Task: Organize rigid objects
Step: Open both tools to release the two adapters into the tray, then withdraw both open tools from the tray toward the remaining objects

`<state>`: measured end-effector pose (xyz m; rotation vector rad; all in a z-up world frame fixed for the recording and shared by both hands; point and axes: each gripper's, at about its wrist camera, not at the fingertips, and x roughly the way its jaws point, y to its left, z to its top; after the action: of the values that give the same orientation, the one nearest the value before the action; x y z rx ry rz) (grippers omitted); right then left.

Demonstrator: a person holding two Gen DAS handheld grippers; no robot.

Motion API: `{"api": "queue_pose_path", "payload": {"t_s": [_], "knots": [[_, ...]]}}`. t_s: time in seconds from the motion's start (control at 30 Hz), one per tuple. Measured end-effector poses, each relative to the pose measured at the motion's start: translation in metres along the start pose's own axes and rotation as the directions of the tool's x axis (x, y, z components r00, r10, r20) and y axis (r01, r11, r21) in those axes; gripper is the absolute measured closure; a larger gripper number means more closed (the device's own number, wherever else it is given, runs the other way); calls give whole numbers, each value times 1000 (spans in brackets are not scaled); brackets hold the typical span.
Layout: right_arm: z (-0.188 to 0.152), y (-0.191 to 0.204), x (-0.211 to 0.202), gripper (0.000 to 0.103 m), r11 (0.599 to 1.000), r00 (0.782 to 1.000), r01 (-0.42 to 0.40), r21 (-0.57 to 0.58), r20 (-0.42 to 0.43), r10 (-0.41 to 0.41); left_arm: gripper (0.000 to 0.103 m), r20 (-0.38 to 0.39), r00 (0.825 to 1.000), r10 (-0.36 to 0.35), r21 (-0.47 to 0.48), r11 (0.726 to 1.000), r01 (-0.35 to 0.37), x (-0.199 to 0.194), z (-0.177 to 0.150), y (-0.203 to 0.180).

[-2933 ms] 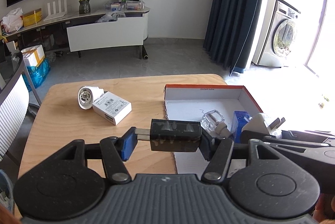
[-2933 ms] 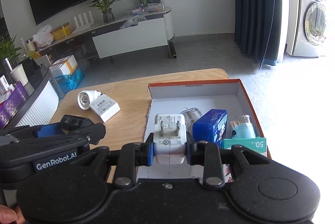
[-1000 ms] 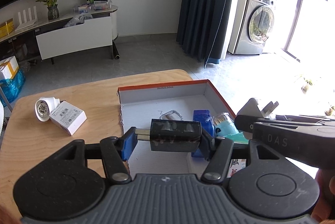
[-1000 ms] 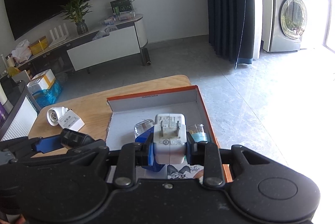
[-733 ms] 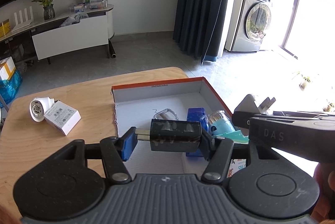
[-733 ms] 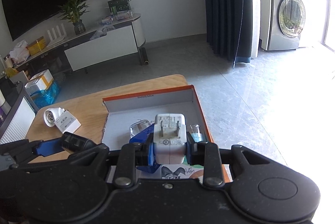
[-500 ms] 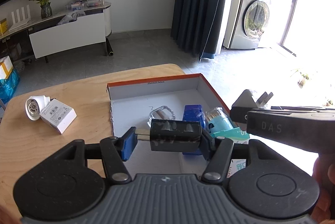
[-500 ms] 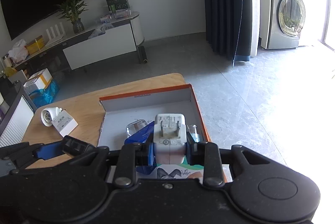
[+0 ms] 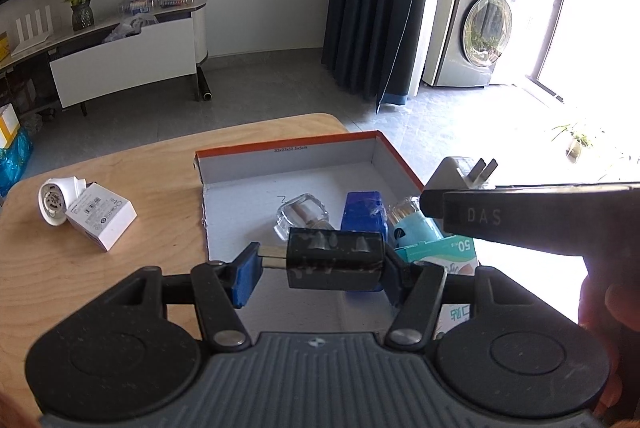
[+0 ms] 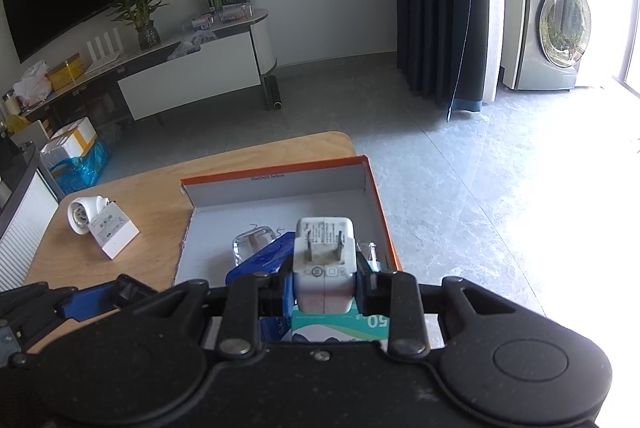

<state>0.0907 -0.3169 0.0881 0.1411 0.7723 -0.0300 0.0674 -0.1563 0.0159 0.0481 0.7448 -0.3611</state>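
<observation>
Two loads: both my grippers are full, carrying step, nothing released yet.
Far left, tabletop: a white socket [image 9: 54, 202] and a small white box [image 9: 102, 222] lie touching, well apart from the tray.
Left gripper [image 9: 320, 270]: I clamp a black adapter [image 9: 334, 258] crosswise, low centre of its view.
Tray [image 9: 288, 148]: orange-rimmed, already holding a clear bottle [image 9: 302, 218], blue box [image 9: 364, 214] and teal packet [image 9: 440, 256].
Right gripper [image 10: 324, 288]: I pinch a white charger [image 10: 325, 264], prongs up, over the tray's right half.
Next: I judge each must lower into bare tray floor, then let go.
</observation>
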Motion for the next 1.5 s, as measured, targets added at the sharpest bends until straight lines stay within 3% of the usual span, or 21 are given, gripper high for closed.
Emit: {"api": "queue_pose_path", "payload": {"t_s": [0.33,0.37,0.4,0.57,0.77,0.8,0.87,0.93,1.17,1.37,1.5], "knots": [[7,-1,17,67,1000,1000,-5,-17,-5,5,42,-13,1000,-7,-9,1000,7,5,-1,1],[8,-3,16,66,1000,1000,-12,-12,13,12,42,-14,1000,-9,-7,1000,9,5,-1,1],[9,-4,15,58,1000,1000,-16,-2,24,16,42,-15,1000,-8,-5,1000,8,5,-1,0],[13,-11,8,58,1000,999,-12,12,44,12,42,-22,1000,-16,0,1000,16,8,-2,-3],[12,-14,-4,58,999,998,-17,29,68,15,41,-50,995,-83,-3,997,83,14,-5,-9],[12,-12,-4,58,999,997,-21,27,68,19,40,-54,993,-105,-12,994,104,15,-6,-9],[12,-8,-5,58,999,997,-25,21,67,23,30,-51,990,-132,-28,991,131,14,-7,-8],[12,-6,-7,58,1000,997,-27,14,69,26,29,-47,990,-132,-27,991,130,12,-7,-7],[10,3,-12,57,999,997,-40,1,73,40,30,-28,999,-46,-39,998,45,-1,-3,7],[5,14,-13,43,999,997,-42,5,72,41,29,-34,998,44,-84,995,-47,-10,-3,36],[2,27,-11,42,998,996,-60,-12,60,60,29,-36,996,80,-110,990,-83,-17,-6,55]]}}
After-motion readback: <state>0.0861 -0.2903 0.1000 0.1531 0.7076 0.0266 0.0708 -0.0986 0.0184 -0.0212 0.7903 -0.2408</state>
